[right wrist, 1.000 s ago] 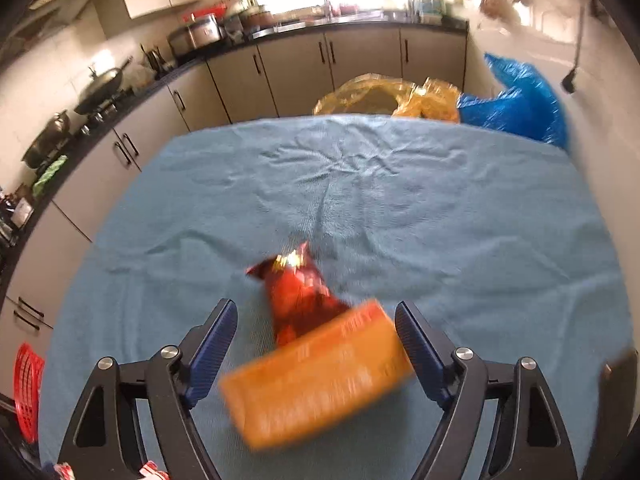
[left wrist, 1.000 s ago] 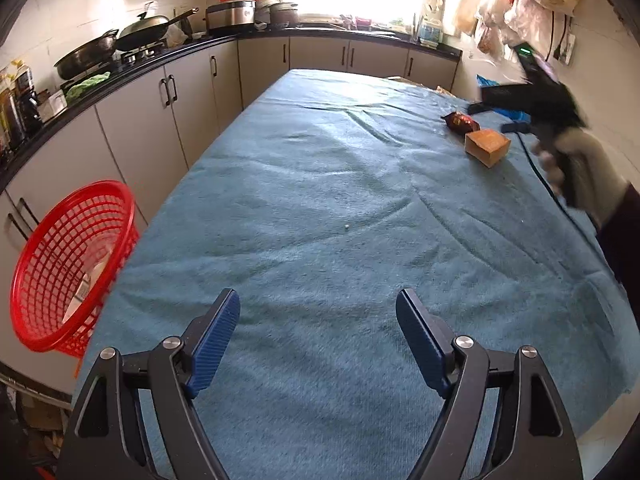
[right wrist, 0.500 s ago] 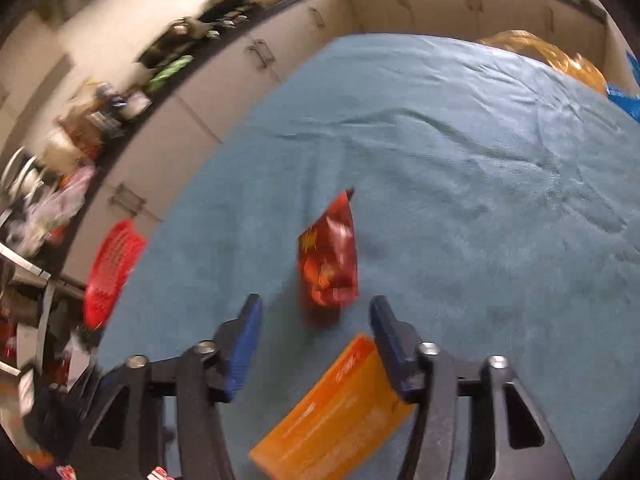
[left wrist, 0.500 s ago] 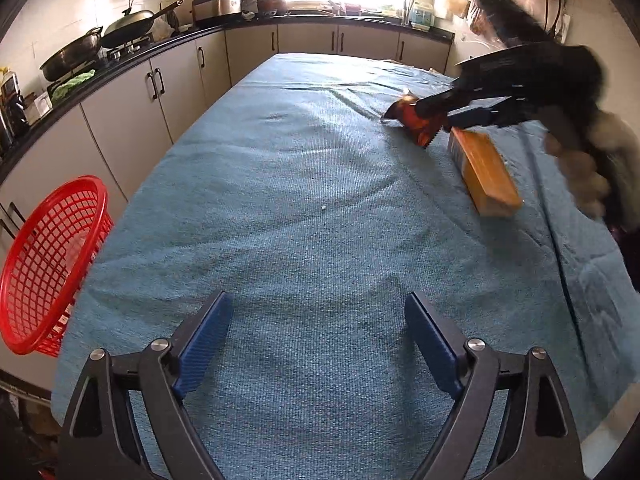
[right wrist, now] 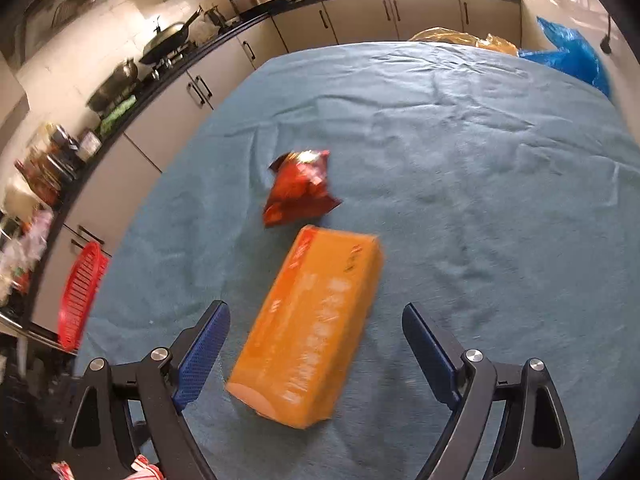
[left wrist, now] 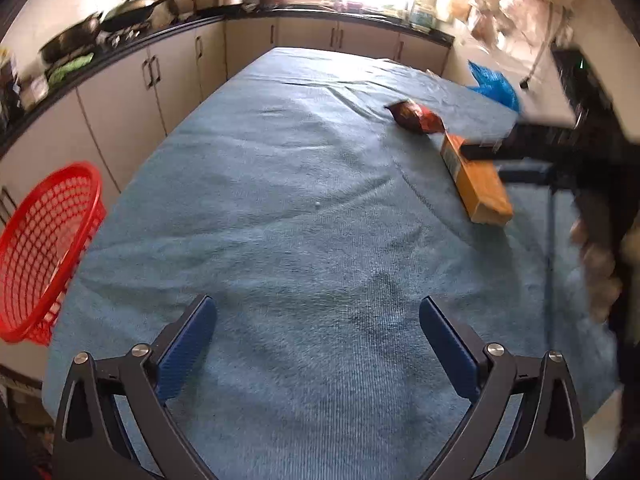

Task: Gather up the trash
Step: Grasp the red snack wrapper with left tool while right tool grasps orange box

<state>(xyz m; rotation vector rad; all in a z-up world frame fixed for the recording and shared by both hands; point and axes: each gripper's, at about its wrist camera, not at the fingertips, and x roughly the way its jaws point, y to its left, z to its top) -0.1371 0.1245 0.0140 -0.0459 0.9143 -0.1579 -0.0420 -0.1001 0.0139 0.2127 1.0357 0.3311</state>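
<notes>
Both grippers, left [left wrist: 318,340] and right [right wrist: 316,344], just widened, empty above the kitchen's blue-clothed table [left wrist: 280,200].

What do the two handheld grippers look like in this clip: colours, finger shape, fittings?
Both look alike. The left gripper and right gripper have black angular frames with silver round bolts and two flat blue textured pads. The other view shows the right gripper's black body, blurred.

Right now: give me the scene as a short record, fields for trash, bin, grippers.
trash: orange box and red snack bag, both lying on the blue cloth
bin: red basket, off the table's left edge
left gripper: open, jaws just widened, nothing between
right gripper: open, jaws just widened, astride the box, pads not touching
</notes>
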